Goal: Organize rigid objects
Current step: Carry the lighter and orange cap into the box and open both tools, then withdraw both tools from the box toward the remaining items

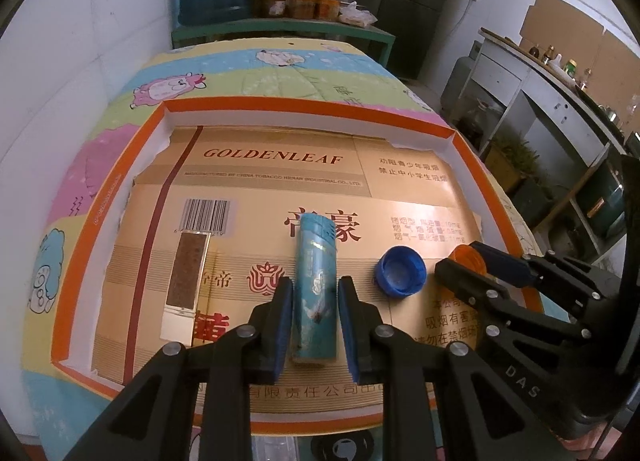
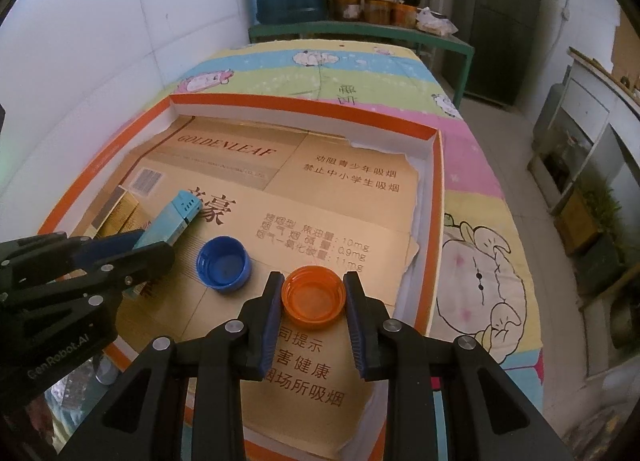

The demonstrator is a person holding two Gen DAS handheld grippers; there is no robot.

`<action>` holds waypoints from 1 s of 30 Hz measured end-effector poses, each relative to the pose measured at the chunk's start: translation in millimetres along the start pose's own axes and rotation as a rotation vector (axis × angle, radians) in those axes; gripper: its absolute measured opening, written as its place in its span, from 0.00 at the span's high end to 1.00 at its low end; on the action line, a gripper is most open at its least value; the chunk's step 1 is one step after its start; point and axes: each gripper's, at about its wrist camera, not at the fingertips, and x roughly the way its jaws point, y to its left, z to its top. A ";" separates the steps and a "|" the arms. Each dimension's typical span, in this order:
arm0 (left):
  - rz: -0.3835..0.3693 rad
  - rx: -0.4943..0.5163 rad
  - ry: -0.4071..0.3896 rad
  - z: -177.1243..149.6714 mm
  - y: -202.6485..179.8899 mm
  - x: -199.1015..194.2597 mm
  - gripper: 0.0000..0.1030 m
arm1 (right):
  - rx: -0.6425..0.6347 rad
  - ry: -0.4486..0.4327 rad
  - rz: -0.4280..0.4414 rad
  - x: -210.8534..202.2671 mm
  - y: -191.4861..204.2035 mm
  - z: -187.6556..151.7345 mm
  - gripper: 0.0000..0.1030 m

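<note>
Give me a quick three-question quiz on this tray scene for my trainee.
1. Fill in: the teal ____ lies between the left gripper's fingers.
2. Which is shut on the orange cap? A: left gripper. B: right gripper.
3. True or false: the blue cap lies open side up.

Key: 1 lighter; 2 B; 3 true.

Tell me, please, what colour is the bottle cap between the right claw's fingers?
Orange; the bottle cap shows best in the right wrist view.
</note>
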 end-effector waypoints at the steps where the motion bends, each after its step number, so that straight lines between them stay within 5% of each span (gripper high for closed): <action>1: 0.001 -0.001 -0.002 0.0 0.6 -0.3 0.65 | 0.000 0.000 -0.001 0.1 0.3 -0.3 0.70; 4: 0.008 -0.004 -0.002 0.2 0.3 -2.0 0.49 | -0.001 -0.003 0.006 -0.7 0.3 -0.7 0.64; 30: 0.047 -0.014 -0.132 -12.2 14.9 -79.4 0.48 | 0.011 -0.059 -0.005 -57.4 12.0 -11.8 0.58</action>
